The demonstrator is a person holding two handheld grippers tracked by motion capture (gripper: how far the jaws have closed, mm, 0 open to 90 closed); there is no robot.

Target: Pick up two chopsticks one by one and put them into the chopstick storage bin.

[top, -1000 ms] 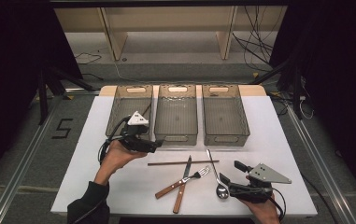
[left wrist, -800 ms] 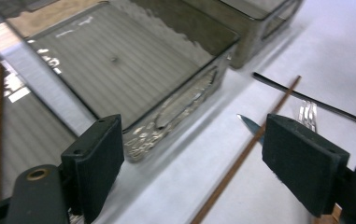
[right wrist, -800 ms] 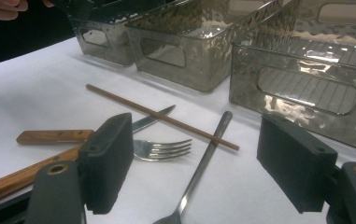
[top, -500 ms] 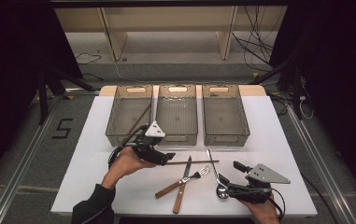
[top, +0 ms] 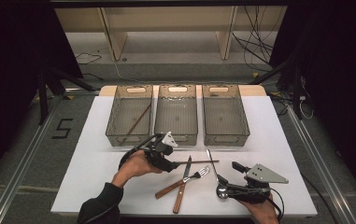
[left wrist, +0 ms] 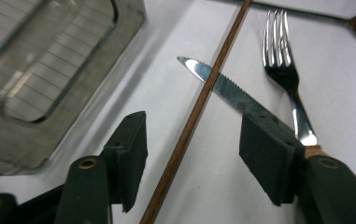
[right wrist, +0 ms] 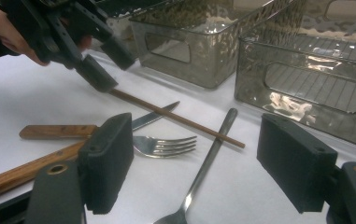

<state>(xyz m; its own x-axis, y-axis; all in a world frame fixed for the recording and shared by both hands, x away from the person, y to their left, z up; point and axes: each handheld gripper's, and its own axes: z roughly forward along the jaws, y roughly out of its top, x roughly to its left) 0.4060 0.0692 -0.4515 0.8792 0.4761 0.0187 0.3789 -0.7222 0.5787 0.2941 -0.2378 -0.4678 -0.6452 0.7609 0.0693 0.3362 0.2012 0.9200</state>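
A brown chopstick (top: 196, 162) lies on the white table, and its left end sits between the fingers of my open left gripper (top: 172, 163). In the left gripper view the chopstick (left wrist: 189, 130) runs up the gap of the gripper (left wrist: 194, 126), touching neither pad. It crosses a knife (left wrist: 227, 88), beside a fork (left wrist: 283, 60). My right gripper (top: 229, 179) stands open near the front edge, over the spoon (top: 213, 168). From the right gripper (right wrist: 199, 130) I see the spoon (right wrist: 208, 158), the fork (right wrist: 166, 144), the knife (right wrist: 56, 131) and the left gripper (right wrist: 96, 65).
Three clear bins stand in a row at the back: left (top: 130, 116), middle (top: 176, 114), right (top: 224, 116). A second chopstick (top: 136, 122) lies in the left bin. The wood-handled knife (top: 183, 184) and fork (top: 185, 181) cross at the table's front middle.
My left gripper has moved right and toward the front, from the left bin's front wall to the chopstick's left end. The right gripper has stayed in place.
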